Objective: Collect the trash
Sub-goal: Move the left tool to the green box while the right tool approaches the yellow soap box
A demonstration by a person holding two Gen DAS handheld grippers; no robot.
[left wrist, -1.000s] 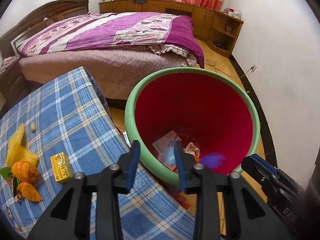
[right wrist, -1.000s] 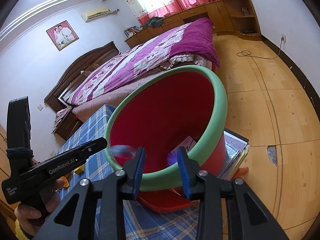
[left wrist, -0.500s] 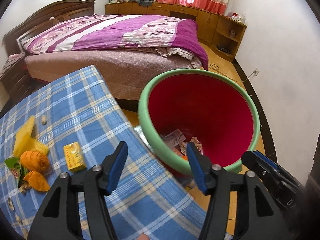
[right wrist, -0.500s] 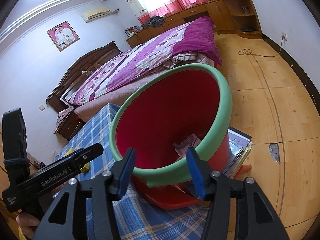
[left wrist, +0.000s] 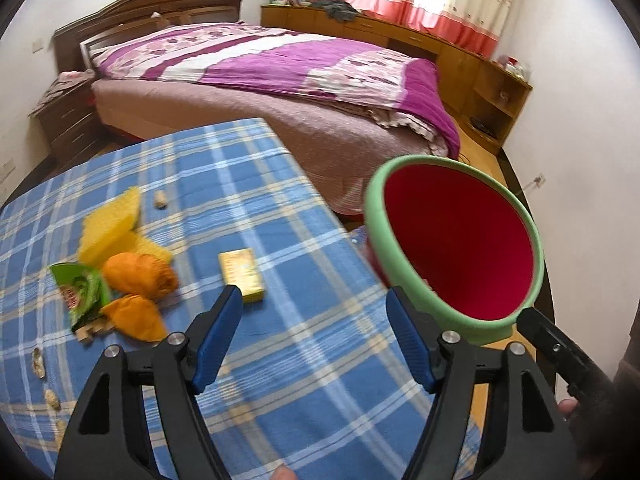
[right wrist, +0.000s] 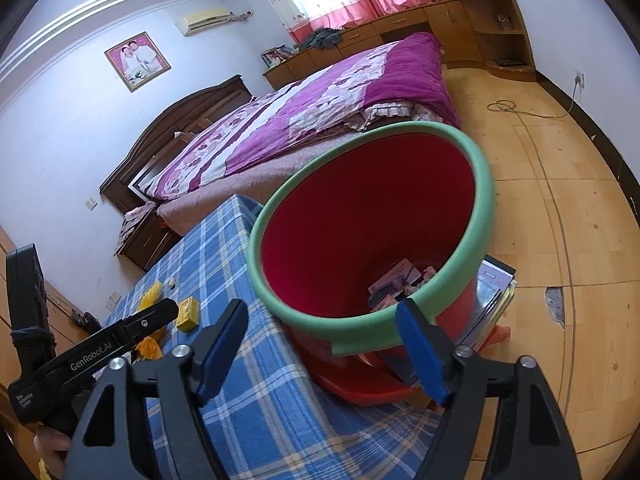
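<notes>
Left gripper (left wrist: pixel 314 326): jaws just spread wide, nothing between, above the blue plaid cloth (left wrist: pixel 248 184). Yellow box (left wrist: pixel 241 271) just off its left finger, at 11 o'clock; orange peels (left wrist: pixel 138 276), green wrapper (left wrist: pixel 82 290), yellow sponge (left wrist: pixel 112 228) at 10 o'clock. Right gripper (right wrist: pixel 320 350): jaws likewise just spread, empty, at the bin (right wrist: pixel 486 184) rim. Scraps (right wrist: pixel 400 280) lie inside the bin.

A red bin (right wrist: pixel 360 240) with a green rim stands upright beside the table, paper scraps (right wrist: pixel 394 282) at its bottom. On the blue checked cloth (left wrist: pixel 280 360) lie a yellow box (left wrist: pixel 242 270), orange peels (left wrist: pixel 138 280), yellow sponges (left wrist: pixel 110 230) and a green wrapper (left wrist: pixel 82 290).
</notes>
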